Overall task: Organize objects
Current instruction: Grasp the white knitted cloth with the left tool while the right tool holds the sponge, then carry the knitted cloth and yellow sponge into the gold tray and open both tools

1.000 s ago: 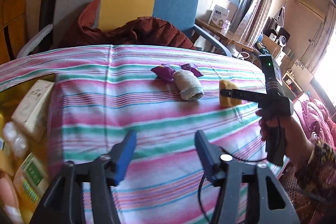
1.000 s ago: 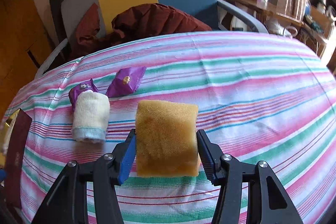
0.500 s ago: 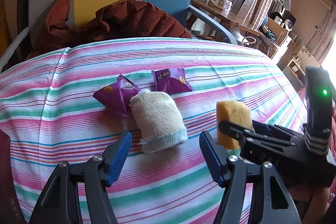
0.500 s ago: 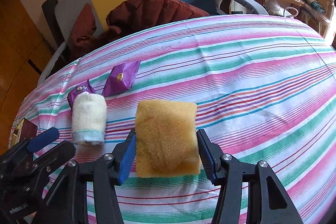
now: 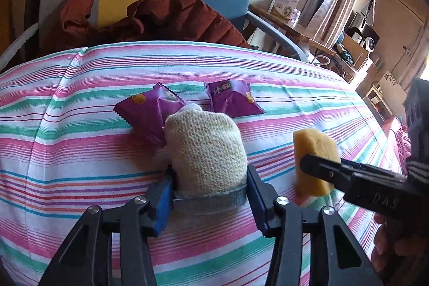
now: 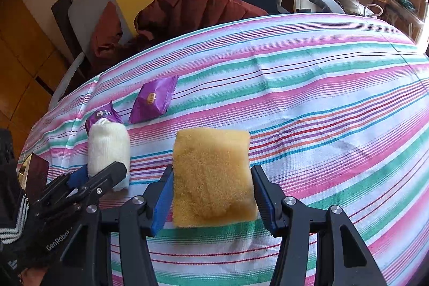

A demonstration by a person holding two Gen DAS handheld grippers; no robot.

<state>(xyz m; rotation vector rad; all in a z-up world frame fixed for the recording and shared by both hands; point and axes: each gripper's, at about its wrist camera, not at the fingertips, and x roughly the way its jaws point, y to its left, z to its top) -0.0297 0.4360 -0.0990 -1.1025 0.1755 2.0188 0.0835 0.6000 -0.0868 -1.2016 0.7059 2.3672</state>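
Observation:
A rolled cream sock with a blue cuff (image 5: pixel 206 146) lies on the striped tablecloth (image 5: pixel 80 152). My left gripper (image 5: pixel 210 178) is around the roll's near end. Its jaws are closing and the blue pads touch both sides of the roll. In the right wrist view the same sock (image 6: pixel 107 144) shows at the left, with the left gripper (image 6: pixel 99 176) on it. My right gripper (image 6: pixel 211 178) is shut on a yellow sponge (image 6: pixel 211 152) and holds it just above the cloth. The sponge (image 5: pixel 313 149) sits right of the sock.
Two purple snack packets (image 5: pixel 150 109) (image 5: pixel 233 98) lie just behind the sock. Behind the table stands a chair with a maroon jacket (image 5: pixel 166 15) on it. A dark box (image 6: pixel 34 173) sits at the table's left edge. A hand (image 5: pixel 388 245) grips the right tool.
The left gripper moved forward and down to the sock, and its jaws narrowed around it. The right gripper stayed in place with the sponge.

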